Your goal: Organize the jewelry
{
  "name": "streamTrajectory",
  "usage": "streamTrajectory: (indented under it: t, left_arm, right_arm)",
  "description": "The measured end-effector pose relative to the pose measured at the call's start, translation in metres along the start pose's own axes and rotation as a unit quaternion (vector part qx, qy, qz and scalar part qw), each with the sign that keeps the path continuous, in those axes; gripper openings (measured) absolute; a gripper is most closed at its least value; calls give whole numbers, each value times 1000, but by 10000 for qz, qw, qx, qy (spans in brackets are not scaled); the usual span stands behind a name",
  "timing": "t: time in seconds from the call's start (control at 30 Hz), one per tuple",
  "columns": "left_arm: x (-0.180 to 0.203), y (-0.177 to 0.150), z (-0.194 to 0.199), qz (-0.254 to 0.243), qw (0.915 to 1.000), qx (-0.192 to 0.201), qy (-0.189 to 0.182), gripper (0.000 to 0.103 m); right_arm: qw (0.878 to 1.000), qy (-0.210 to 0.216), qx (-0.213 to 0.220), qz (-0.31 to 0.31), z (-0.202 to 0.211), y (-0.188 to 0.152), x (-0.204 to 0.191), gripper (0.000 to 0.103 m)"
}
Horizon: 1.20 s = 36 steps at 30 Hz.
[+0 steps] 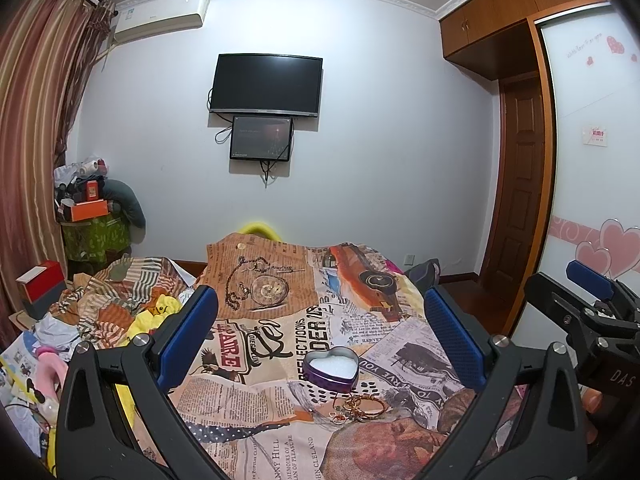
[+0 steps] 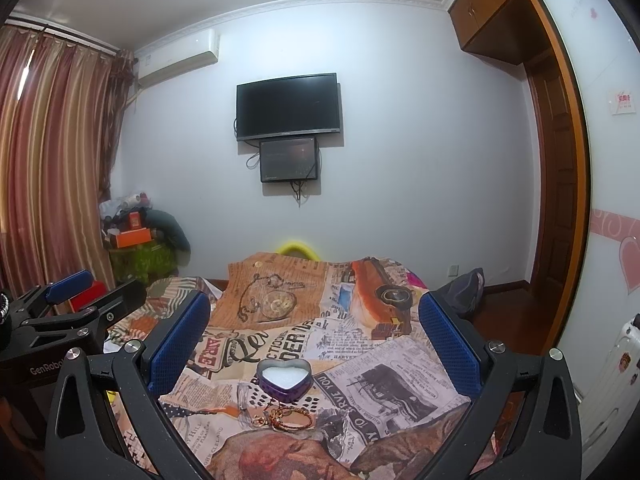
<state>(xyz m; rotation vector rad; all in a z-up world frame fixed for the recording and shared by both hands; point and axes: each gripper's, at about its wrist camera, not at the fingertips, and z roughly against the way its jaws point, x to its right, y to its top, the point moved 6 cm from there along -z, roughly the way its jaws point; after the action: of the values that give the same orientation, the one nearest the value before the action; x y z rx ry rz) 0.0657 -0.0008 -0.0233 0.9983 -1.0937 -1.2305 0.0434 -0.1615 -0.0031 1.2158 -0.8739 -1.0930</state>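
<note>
Fingertips [image 1: 592, 402] beside right claw [image 1: 582, 280] show only leftward.

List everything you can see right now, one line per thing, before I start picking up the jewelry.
heart-shaped tin: 1, purple with white lining, open, on the printed cloth
jewelry pile: 1 cluster, gold bangles and small rings, just in front of the tin; exact count unclear
printed cloth: 1, newspaper collage pattern, spread over the bed
television: 1, black, on the far wall
small screen: 1, black, under the television
air conditioner: 1, white, high on the wall at left
curtains: striped red-brown, left side
wardrobe: wooden, at right
clutter stack: boxes and bags, far left corner
left tongs: open, blue pads, empty
right tongs: open, blue pads, empty
</note>
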Motion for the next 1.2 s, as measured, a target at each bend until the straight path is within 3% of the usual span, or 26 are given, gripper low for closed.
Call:
streamTrajectory:
  t: [0.73, 1.2]
  left_arm:
    - [-4, -6, -24, 44, 9997, -233, 33, 103]
    - [-25, -37, -80, 68, 9957, -864, 327, 103]
  right_arm:
    - [9997, 15, -236, -61, -17, -7, 4, 103]
    - [9951, -29, -971, -199, -63, -35, 17, 103]
